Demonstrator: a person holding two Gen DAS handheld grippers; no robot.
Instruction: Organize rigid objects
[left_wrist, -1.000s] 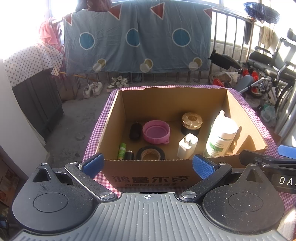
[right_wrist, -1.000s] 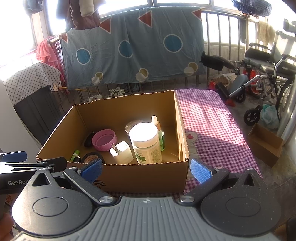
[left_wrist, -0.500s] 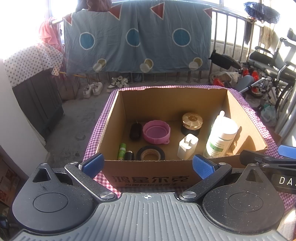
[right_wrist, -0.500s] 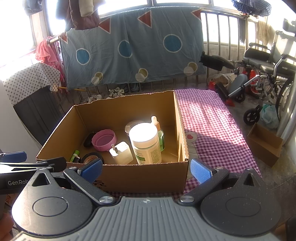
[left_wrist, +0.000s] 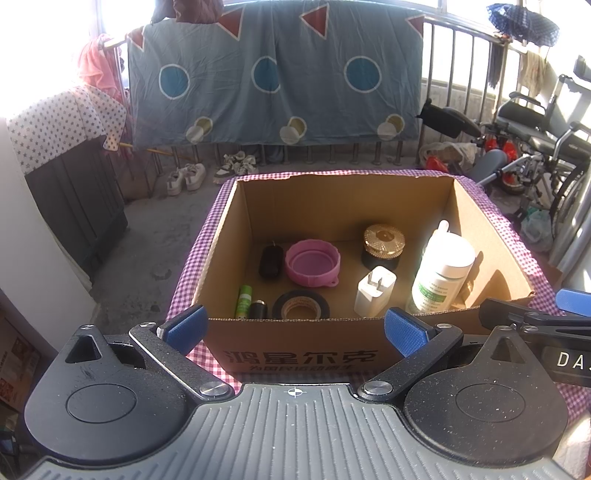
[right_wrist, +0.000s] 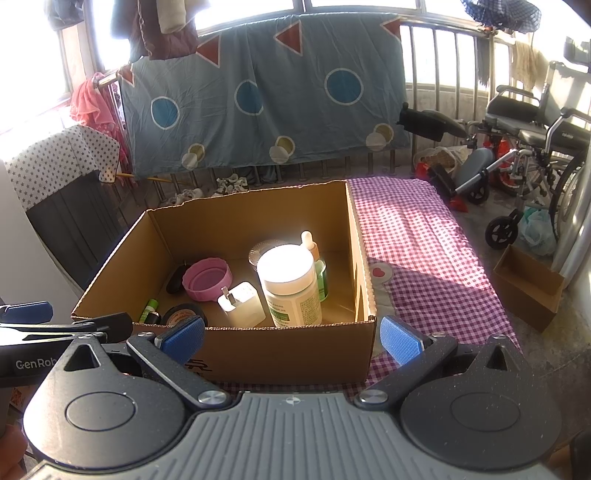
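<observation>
- I hold my left gripper (left_wrist: 293, 328) wide, both blue pads bare and empty, just in front of the near wall of one open cardboard box (left_wrist: 295, 356).
- My right gripper (right_wrist: 291, 338) is spread wide too and grips nothing; it hangs before the same box's near right corner.
- The box stands on a counter under a purple checked cloth (right_wrist: 424, 243); the stretch of cloth to its right carries nothing that I can see.
- I count nine things inside the box.
- One white bottle with a green label (left_wrist: 441, 277) stands upright near the right wall.
- One small dropper bottle (right_wrist: 320, 267), green below, stands just behind it, partly hidden.
- One white plug adapter (left_wrist: 373, 291) sits just left of the white bottle, prongs up.
- One dark jar with a gold lid (left_wrist: 383, 245) stands toward the back.
- One pink round lid (left_wrist: 312, 263) lies open side up near the middle.
- One small black oval item (left_wrist: 270, 261) lies just left of the pink lid; I cannot tell what it is.
- One roll of black tape (left_wrist: 301, 305) lies flat by the near wall.
- One green tube (left_wrist: 243, 301) and one short black cylinder (left_wrist: 258, 308) lie side by side in the near left corner.
- One smaller cardboard box (right_wrist: 528, 288) stands on the floor to the right.
</observation>
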